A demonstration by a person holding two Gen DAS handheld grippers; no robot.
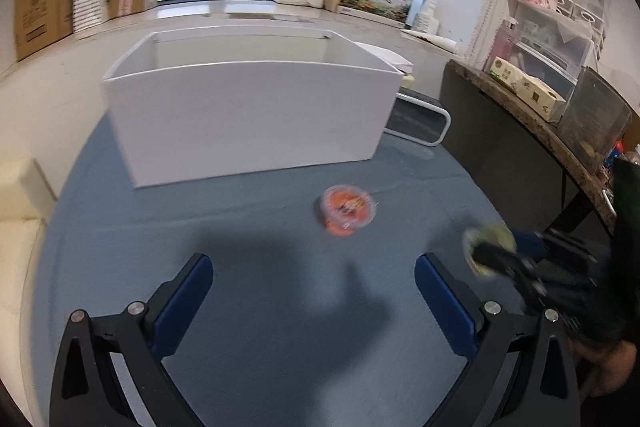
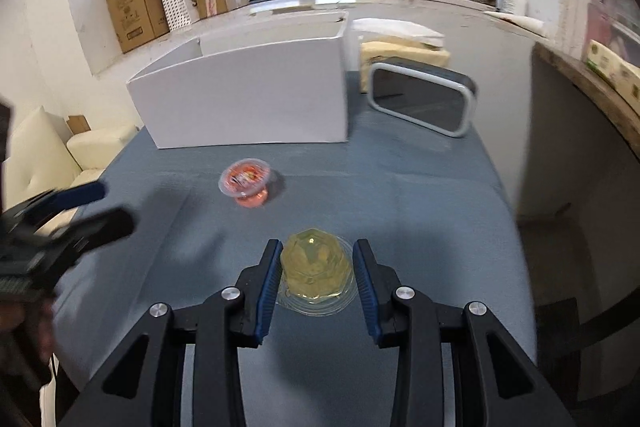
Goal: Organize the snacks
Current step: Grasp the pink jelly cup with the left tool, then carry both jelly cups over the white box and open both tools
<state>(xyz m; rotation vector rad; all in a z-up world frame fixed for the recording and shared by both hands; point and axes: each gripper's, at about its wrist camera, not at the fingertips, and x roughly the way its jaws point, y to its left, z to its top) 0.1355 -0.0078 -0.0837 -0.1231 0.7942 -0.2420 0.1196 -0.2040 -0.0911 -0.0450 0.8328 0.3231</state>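
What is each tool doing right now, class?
Left tool: open, holding nothing.
Right tool: closed on the yellow jelly cup.

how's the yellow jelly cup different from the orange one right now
The yellow jelly cup sits upside down between the right gripper pads; the orange jelly cup lies free on the blue cloth, tilted, lid showing, nearer the white box. Both are small clear sealed cups.

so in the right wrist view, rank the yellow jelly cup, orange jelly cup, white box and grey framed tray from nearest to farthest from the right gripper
1. yellow jelly cup, between the right gripper's jaws
2. orange jelly cup, ahead and left on the blue cloth
3. white box, behind it
4. grey framed tray, far right; close to the box, hard to call
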